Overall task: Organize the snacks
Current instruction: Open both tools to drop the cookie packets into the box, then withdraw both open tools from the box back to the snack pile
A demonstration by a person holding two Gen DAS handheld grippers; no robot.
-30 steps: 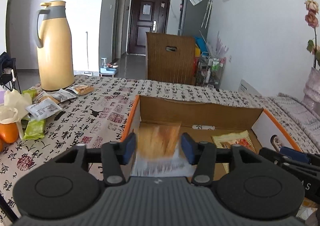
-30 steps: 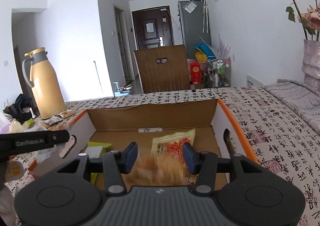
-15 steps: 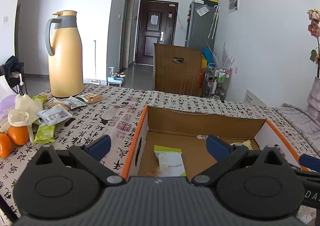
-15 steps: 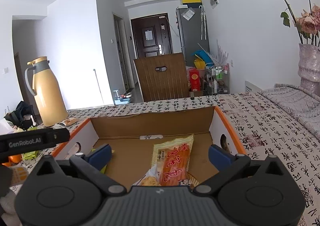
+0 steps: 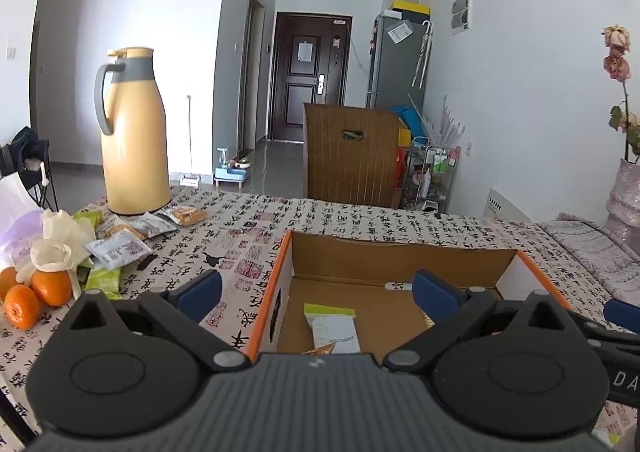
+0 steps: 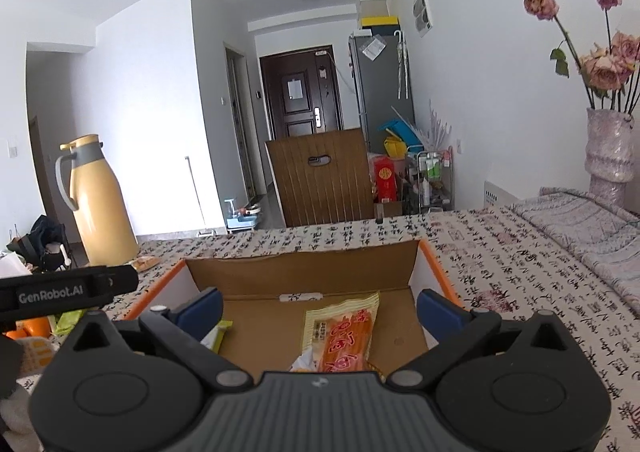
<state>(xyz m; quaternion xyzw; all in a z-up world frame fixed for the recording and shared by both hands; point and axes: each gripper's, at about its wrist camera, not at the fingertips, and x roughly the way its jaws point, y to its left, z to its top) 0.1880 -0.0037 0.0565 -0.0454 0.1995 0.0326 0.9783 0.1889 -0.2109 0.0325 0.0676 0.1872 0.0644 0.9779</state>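
Observation:
An open cardboard box [image 5: 400, 250] with orange edges sits on the patterned tablecloth. A white packet with a green top [image 5: 330, 326] lies on its floor in the left wrist view. An orange and yellow packet [image 6: 344, 332] lies in the box [image 6: 304, 266] in the right wrist view, beside a green-edged packet [image 6: 216, 336]. My left gripper [image 5: 318, 288] hovers above the box's near left side, open and empty. My right gripper [image 6: 318, 308] hangs over the box, also open and empty. More snack packets [image 5: 120, 248] lie loose on the table at the left.
A tall yellow thermos [image 5: 130, 132] stands at the back left, with oranges [image 5: 36, 292] and white crumpled material [image 5: 60, 248] near the left edge. A vase of dried roses [image 6: 608, 148] stands at the right. A wooden chair back [image 5: 350, 156] rises behind the table.
Both grippers opened wide and let go of their packets, which dropped into the box. Both have since risen and drawn back a little from the box.

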